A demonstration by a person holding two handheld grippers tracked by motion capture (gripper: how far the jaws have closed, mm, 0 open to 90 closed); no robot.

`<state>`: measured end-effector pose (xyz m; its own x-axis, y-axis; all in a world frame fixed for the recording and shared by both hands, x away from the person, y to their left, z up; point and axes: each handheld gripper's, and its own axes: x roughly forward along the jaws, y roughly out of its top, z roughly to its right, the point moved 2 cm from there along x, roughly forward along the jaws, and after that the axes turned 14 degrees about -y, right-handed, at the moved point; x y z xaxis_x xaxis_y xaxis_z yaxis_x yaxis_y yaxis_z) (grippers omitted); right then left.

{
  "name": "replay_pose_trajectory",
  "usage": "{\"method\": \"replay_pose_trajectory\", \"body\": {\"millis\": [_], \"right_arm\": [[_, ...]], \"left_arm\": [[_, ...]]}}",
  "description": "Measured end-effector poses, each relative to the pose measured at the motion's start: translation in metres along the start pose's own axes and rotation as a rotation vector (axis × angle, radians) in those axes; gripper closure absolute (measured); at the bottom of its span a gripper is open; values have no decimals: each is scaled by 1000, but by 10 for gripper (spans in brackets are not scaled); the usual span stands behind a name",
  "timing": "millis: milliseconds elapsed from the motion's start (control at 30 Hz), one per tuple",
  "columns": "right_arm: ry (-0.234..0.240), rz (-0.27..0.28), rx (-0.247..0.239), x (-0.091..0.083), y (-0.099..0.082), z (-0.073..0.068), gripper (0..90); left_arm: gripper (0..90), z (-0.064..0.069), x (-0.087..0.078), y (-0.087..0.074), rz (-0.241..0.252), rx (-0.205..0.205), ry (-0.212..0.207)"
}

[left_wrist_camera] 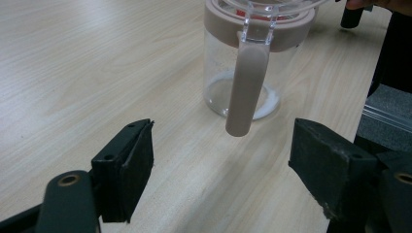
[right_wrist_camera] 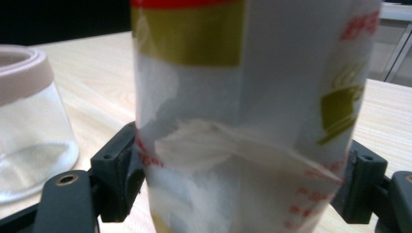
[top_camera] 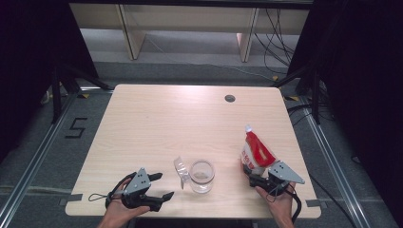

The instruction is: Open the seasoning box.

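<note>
Pale wood-grain counter point(top_camera: 157, 123), rectangular, with a small round grommet hole point(top_camera: 230, 98) near its far edge. All the work sits at the near edge.

Red-and-white plastic refill pouch point(top_camera: 255, 151) with gold print stands upright at near right, torn corner up. Right tongs point(top_camera: 257, 176) are clamped on its lower body; in the right gripper view both pads press the film in at either side point(right_wrist_camera: 243, 126), creasing it. White granules show inside.

Clear glass jar point(top_camera: 201, 176) with a dusty-pink rim stands at near centre, between the two hands, well apart from the pouch. Its clear hinged lid point(top_camera: 180, 170) is flipped open to the left. A thin layer of white powder lies on the bottom point(left_wrist_camera: 243, 99); a pink clasp tab point(left_wrist_camera: 247, 87) hangs down the front.

Left tongs point(top_camera: 160, 186) rest on the counter just left of the jar, apart, holding nothing; jar sits ahead of the gap, not touched.

Judged step: pour pouch contents into jar.
- Left tongs first: steady the jar by its wall below the rim, avoiding the clasp and lid.
- Keep the grip on the pouch firm but low, since film is slippery and sags.
- Lift, bring torn corner over the mouth, then tilt slowly.
- Risk: grains spilling onto counter, or the jar tipping if nudged.
</note>
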<state>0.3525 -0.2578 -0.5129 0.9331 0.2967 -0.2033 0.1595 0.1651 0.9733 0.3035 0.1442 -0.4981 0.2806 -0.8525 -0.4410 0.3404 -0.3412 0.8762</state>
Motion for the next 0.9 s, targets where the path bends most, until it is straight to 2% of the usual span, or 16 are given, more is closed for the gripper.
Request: {"method": "replay_pose_trajectory", "body": {"millis": [33, 100, 133, 167, 267, 300, 333, 367, 400, 467, 633, 667, 733, 800, 900], "right_arm": [[5, 2, 27, 0, 0, -2, 222], [1, -4, 12, 0, -1, -3, 220], [5, 6, 10, 1, -1, -3, 216], [1, -7, -16, 1, -2, -2, 214], [9, 1, 13, 3, -3, -3, 211], [3, 18, 6, 3, -5, -1, 219], [-13, 32, 29, 5, -6, -1, 208], [-5, 16, 21, 5, -6, -1, 204], [-1, 9, 41, 4, -7, -1, 203], [2, 35, 28, 6, -7, 2, 192], [-3, 23, 20, 5, -7, 1, 192], [-6, 1, 41, 4, -7, -1, 186], [-9, 12, 32, 5, -7, 1, 178], [-9, 33, 13, 6, -6, 2, 182], [-3, 24, 40, 6, -7, 0, 180]], "left_arm": [[236, 0, 0, 0, -1, 0, 0], [236, 0, 0, 0, -5, 3, 3], [235, -2, -1, 0, -31, 21, 10], [235, -1, 0, 0, -14, 10, 7], [235, 0, 0, 0, -5, 4, 3], [235, 0, 0, 0, -6, 4, 3], [235, 0, 1, 0, -1, 1, 0], [235, 0, 0, 0, -3, 3, -1], [234, 0, 0, 0, -7, 6, 2], [234, 0, 1, 0, -5, 9, 0], [234, 1, 1, 0, -3, 3, 1], [234, 1, 1, 0, -3, 3, -1], [234, 0, 1, 0, -5, 10, -1], [234, -1, 1, 1, -16, 34, 1], [234, -1, 2, 1, -9, 26, -5]]}}
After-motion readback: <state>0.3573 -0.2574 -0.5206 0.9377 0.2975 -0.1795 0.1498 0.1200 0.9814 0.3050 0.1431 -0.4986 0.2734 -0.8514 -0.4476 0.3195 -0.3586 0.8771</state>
